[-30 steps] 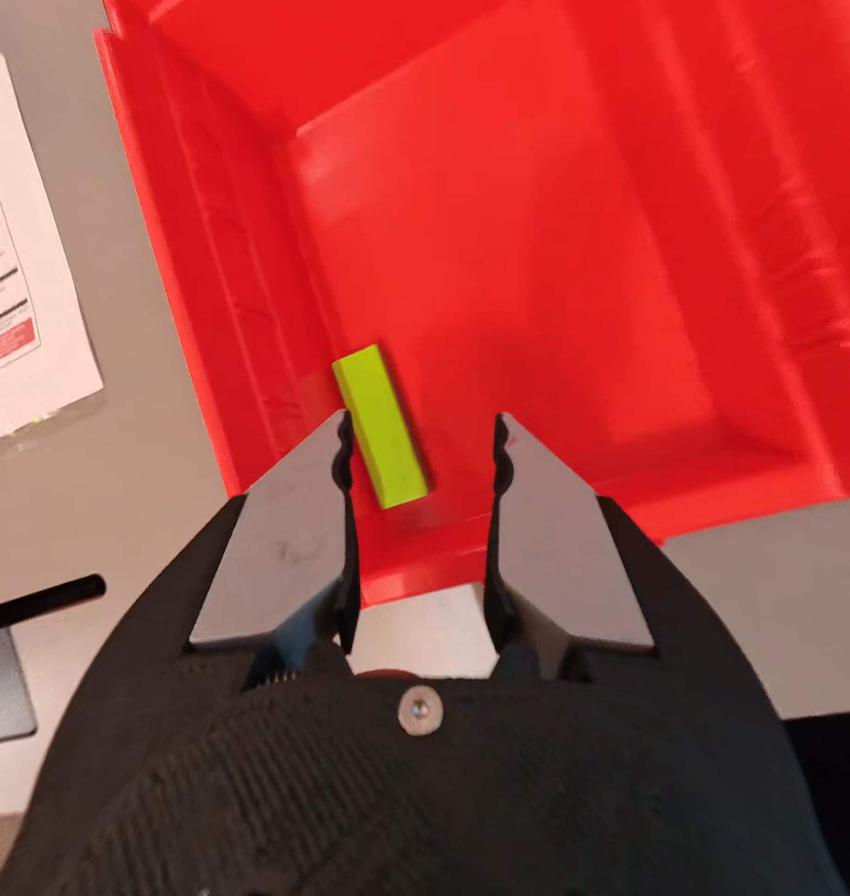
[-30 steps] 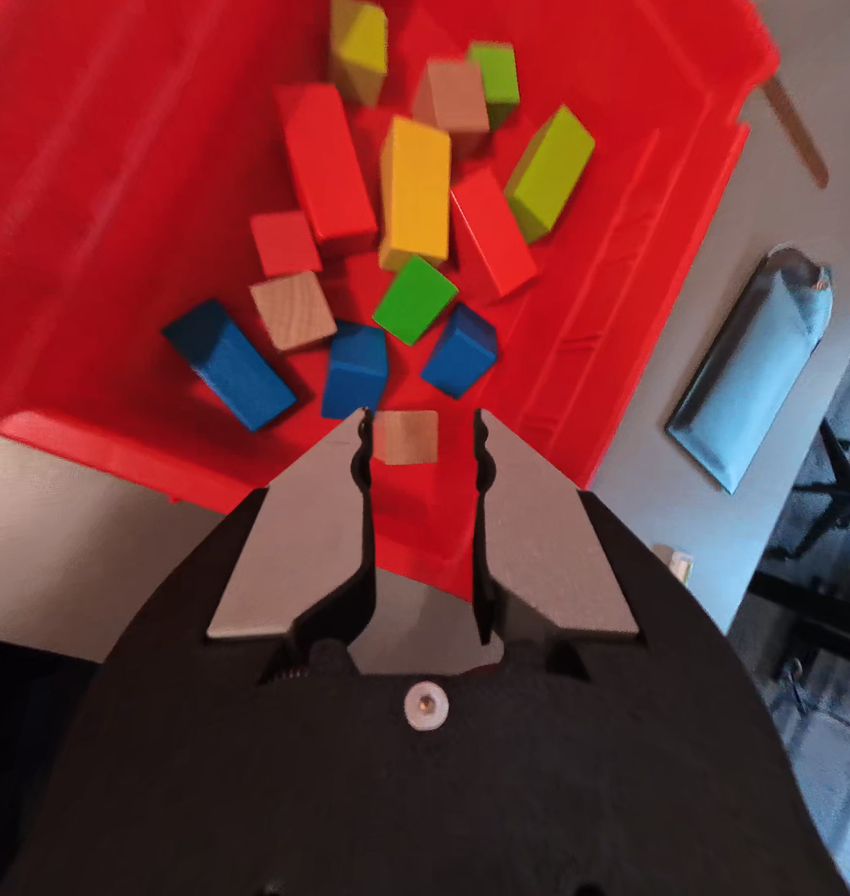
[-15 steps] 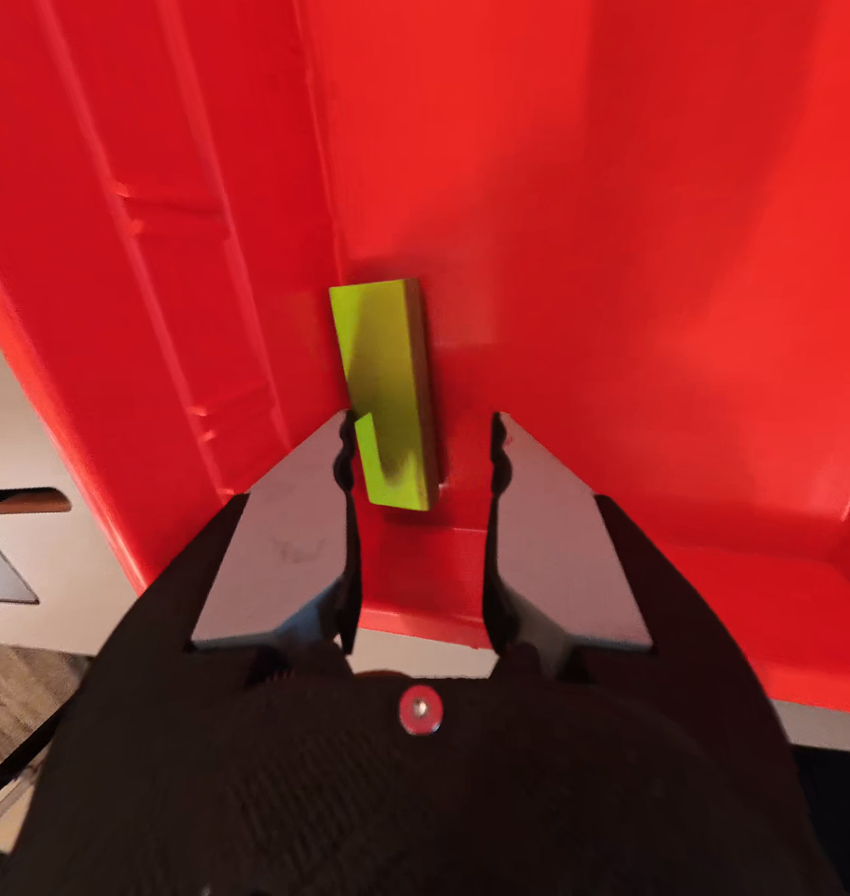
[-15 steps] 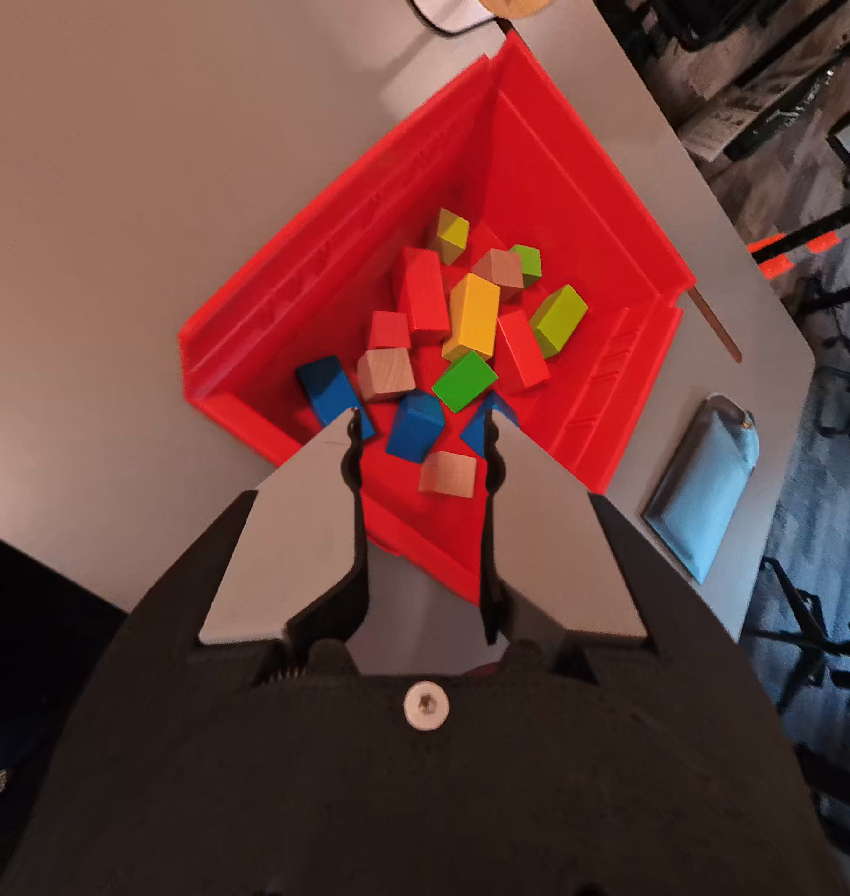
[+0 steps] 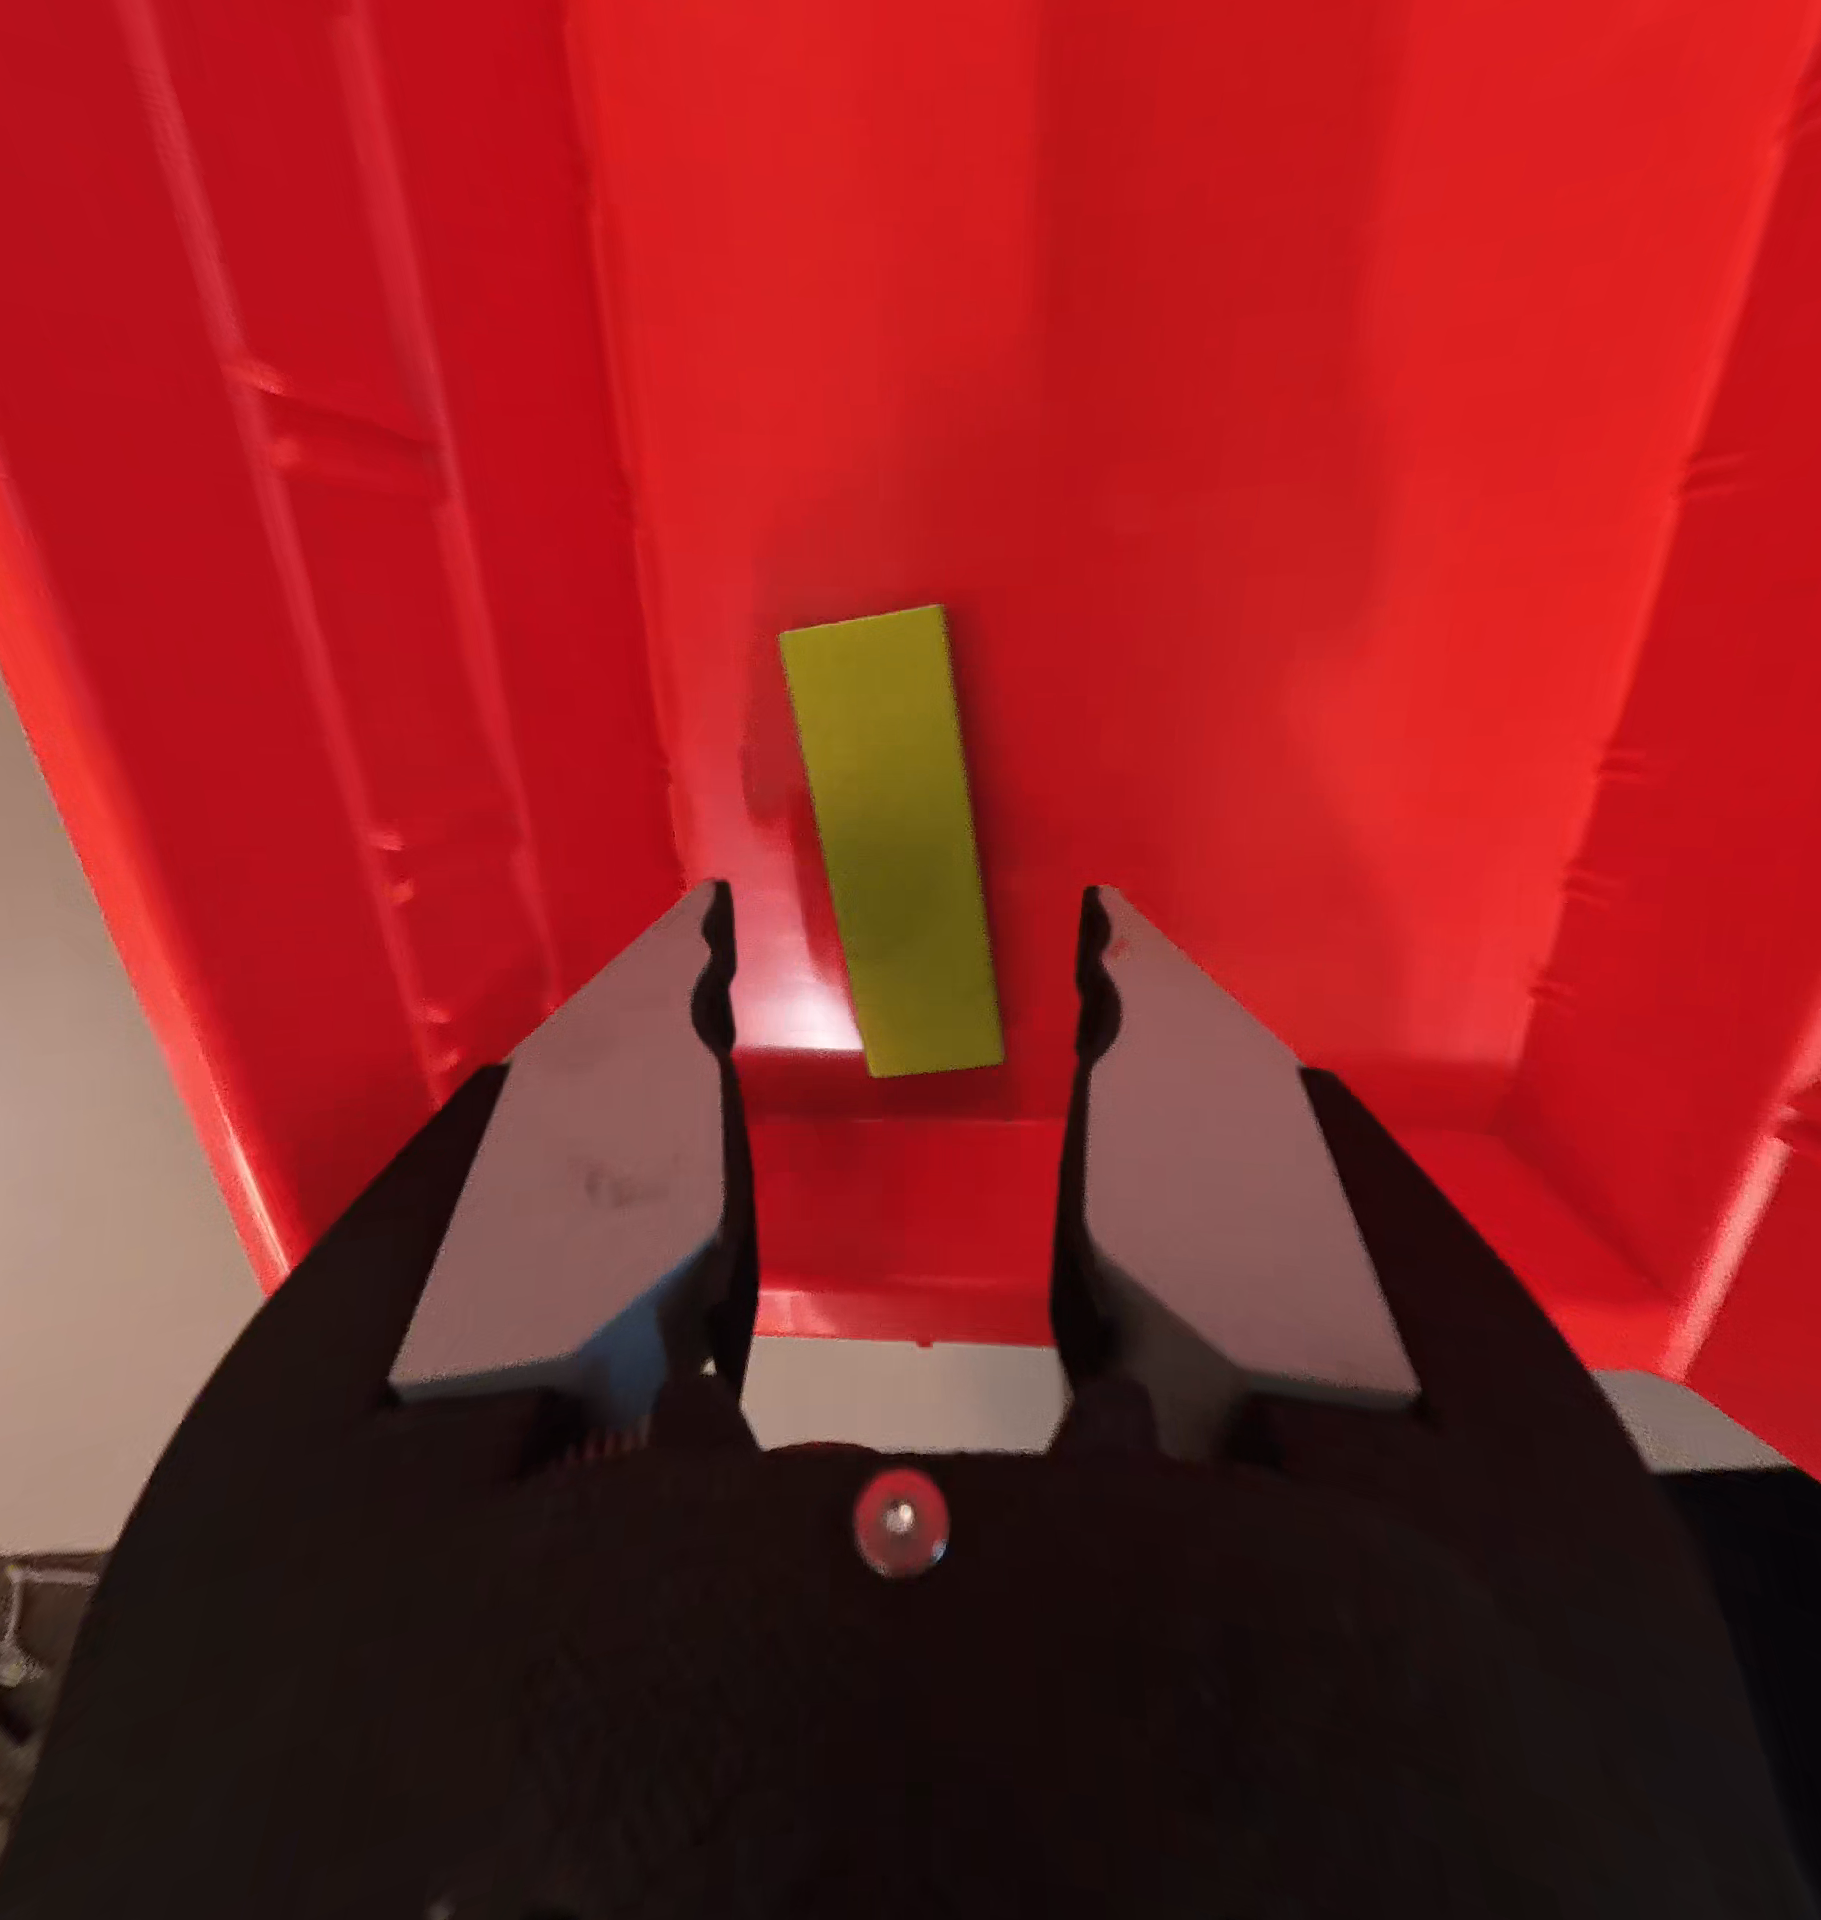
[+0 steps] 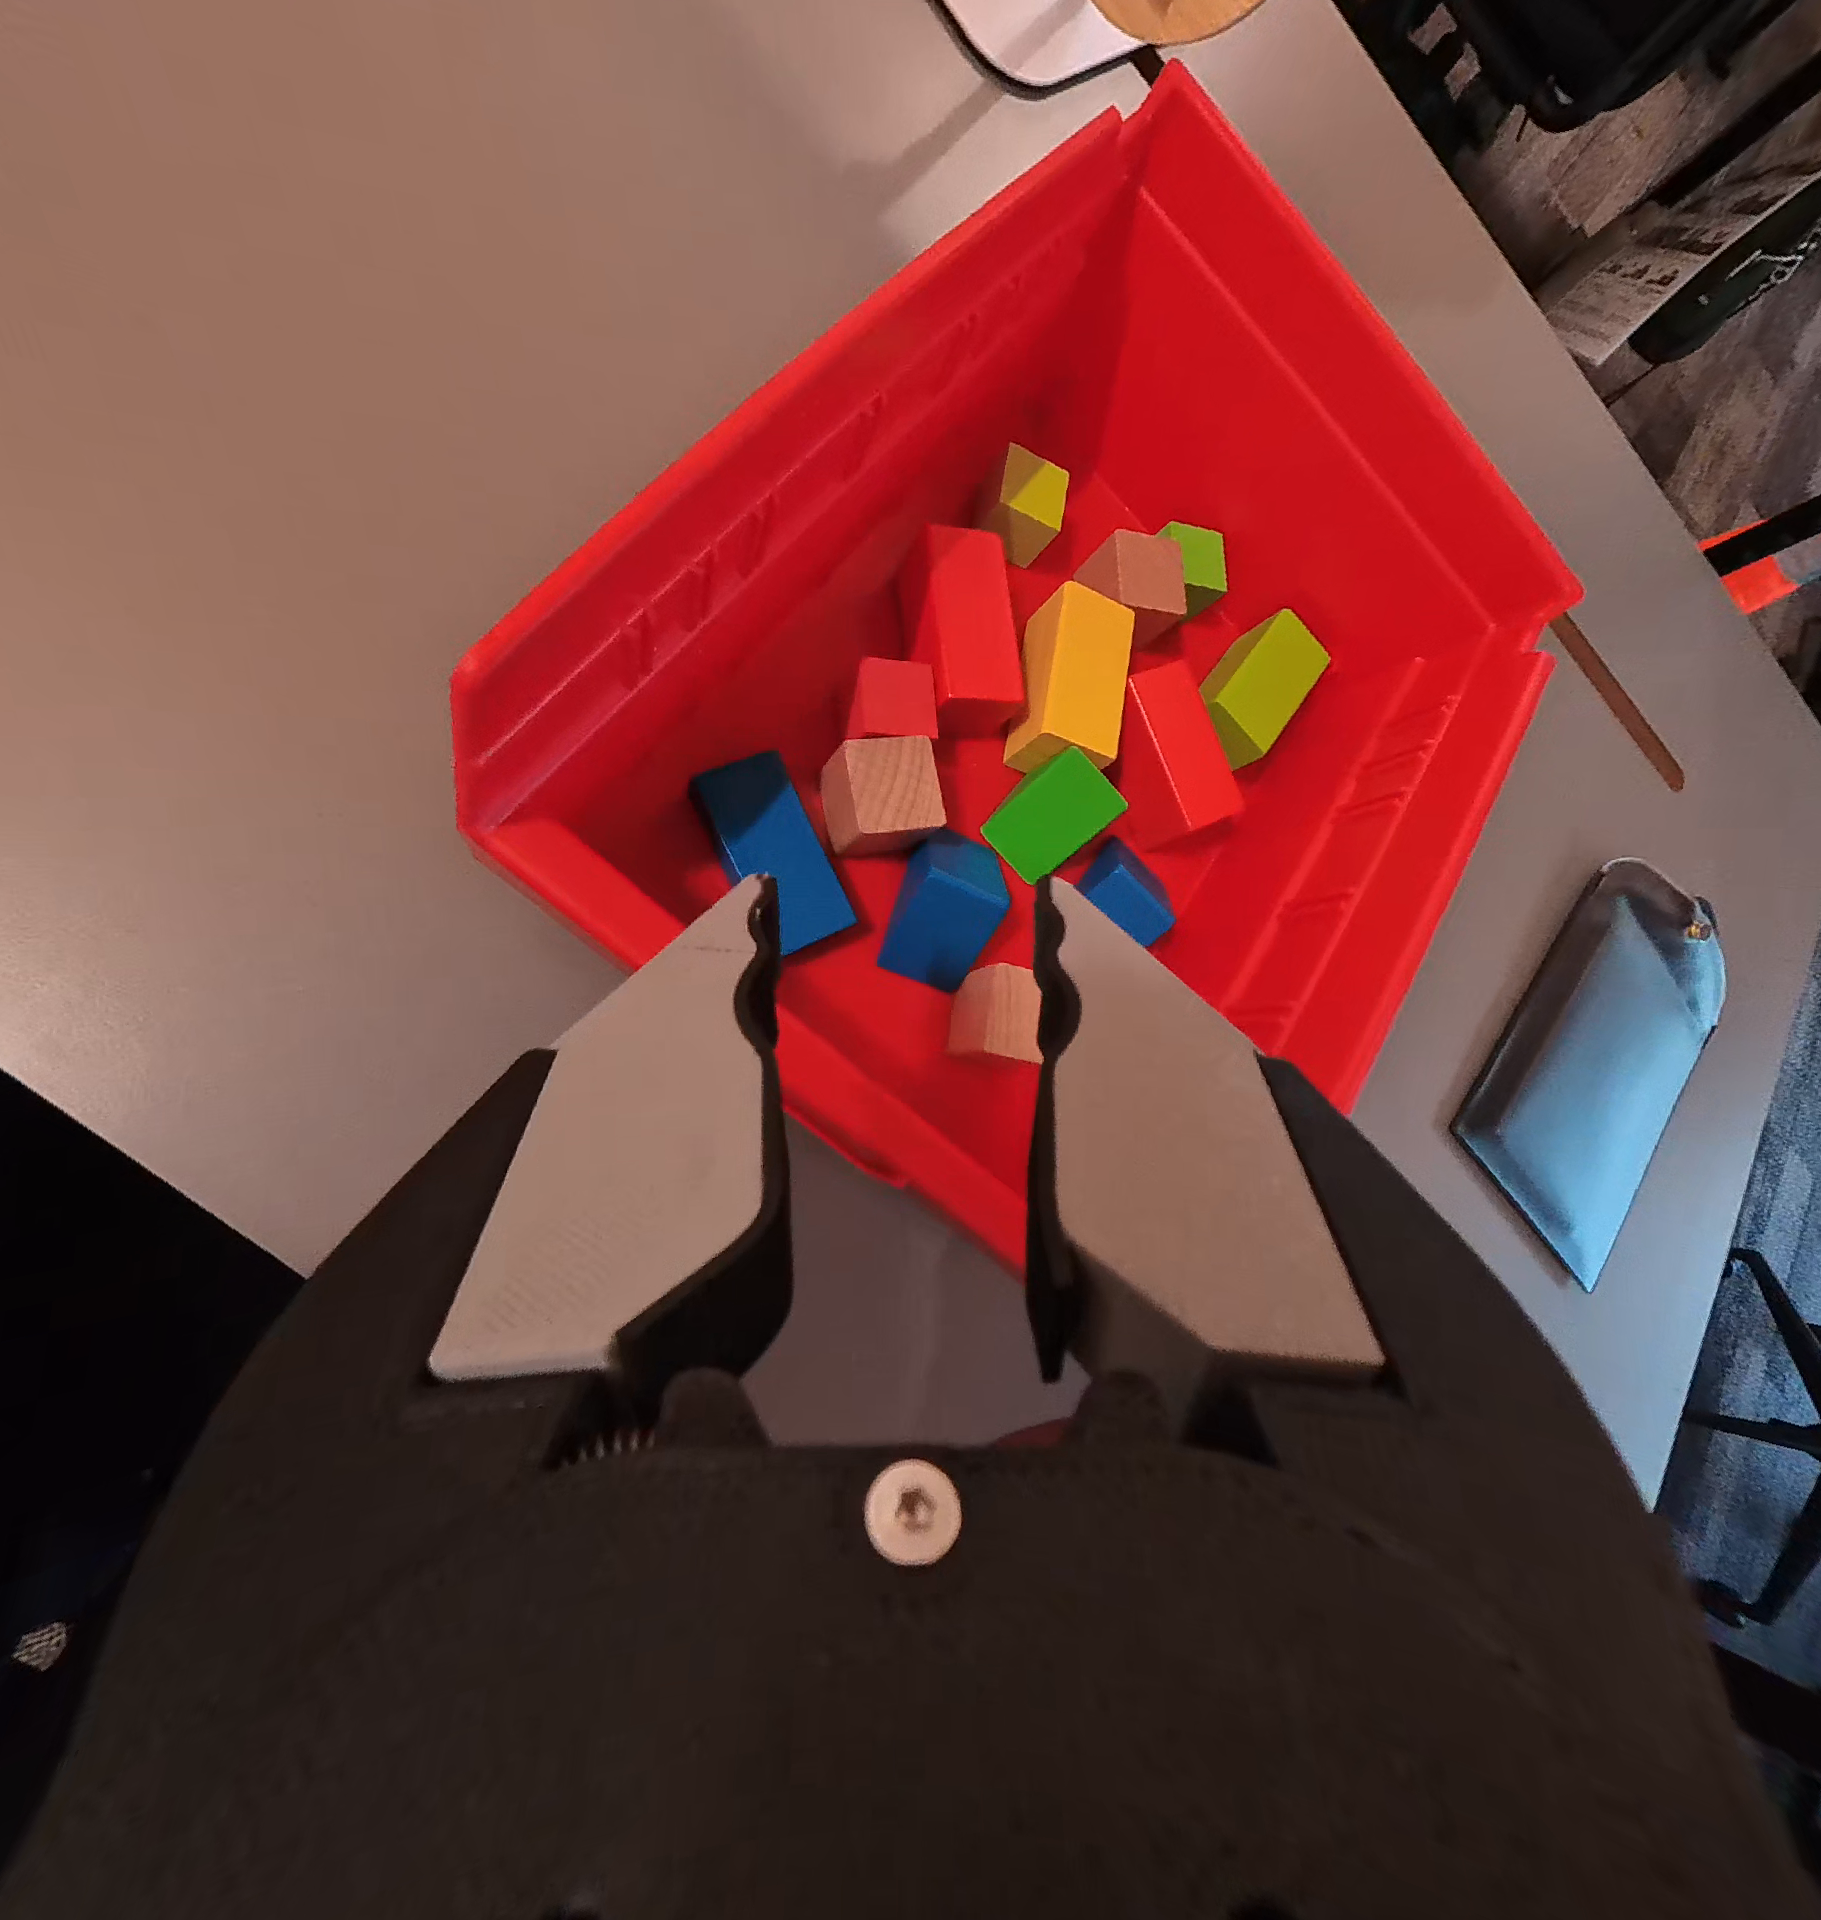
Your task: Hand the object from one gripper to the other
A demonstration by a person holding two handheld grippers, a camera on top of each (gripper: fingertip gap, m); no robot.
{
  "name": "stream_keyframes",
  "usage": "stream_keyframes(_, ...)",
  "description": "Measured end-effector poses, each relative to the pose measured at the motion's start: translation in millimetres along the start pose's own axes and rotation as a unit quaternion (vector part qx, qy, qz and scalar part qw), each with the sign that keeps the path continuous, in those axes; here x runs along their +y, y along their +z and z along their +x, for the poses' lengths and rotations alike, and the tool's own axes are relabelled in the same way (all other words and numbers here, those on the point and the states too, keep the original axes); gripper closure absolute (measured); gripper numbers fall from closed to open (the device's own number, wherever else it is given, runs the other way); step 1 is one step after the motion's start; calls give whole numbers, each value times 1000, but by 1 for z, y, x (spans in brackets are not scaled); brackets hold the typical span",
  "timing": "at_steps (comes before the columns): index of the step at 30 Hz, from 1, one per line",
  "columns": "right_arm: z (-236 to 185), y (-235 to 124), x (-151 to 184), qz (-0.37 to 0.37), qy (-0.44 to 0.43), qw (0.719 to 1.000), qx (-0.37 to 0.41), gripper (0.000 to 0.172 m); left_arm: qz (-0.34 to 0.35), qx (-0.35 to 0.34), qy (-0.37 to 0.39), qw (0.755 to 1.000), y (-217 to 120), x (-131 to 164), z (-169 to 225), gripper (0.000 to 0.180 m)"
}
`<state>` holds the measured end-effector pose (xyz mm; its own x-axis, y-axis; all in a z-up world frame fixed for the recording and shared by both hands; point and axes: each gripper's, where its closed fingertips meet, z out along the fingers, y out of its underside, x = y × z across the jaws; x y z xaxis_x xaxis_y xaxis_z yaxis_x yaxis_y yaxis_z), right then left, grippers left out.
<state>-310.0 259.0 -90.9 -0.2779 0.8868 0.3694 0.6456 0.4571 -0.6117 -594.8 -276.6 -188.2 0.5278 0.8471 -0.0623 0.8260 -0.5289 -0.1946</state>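
In red bin — three blue blocks, three red

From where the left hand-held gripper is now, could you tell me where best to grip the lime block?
Grip the lime block across its two long sides, near the middle, coming straight down from above. It lies flat on the red bin floor, lengthwise between the open fingers, clear on both sides.

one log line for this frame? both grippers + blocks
left gripper: open, over lime block in red bin | right gripper: open, empty, above block bin
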Motion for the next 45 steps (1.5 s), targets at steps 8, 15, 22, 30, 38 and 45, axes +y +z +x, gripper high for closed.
stream_keyframes(8, -6, 2, -3, 2, 1, 1000, -10, 128, 0, 20, 12, 1000, 17, 0, 2, 151)
stream_keyframes(15, -33, -5, -26, 64, 22, 994, -91, 131, 71, 1, 116, 991, -9, -9, 18, 152)
stream_keyframes(22, -75, -33, -94, 222, 49, 949, -219, 125, 379, 153, 202, 890, -149, -51, 137, 152)
stream_keyframes(30, -160, -78, -181, 345, 66, 845, -403, 115, 514, 490, 305, 635, -246, 10, 333, 152)
stream_keyframes(38, -177, -78, -201, 354, 93, 807, -464, 128, 504, 546, 318, 589, -231, 29, 379, 152)
stream_keyframes(45, -186, -69, -201, 346, 77, 810, -467, 142, 475, 580, 306, 587, -220, 33, 384, 152)
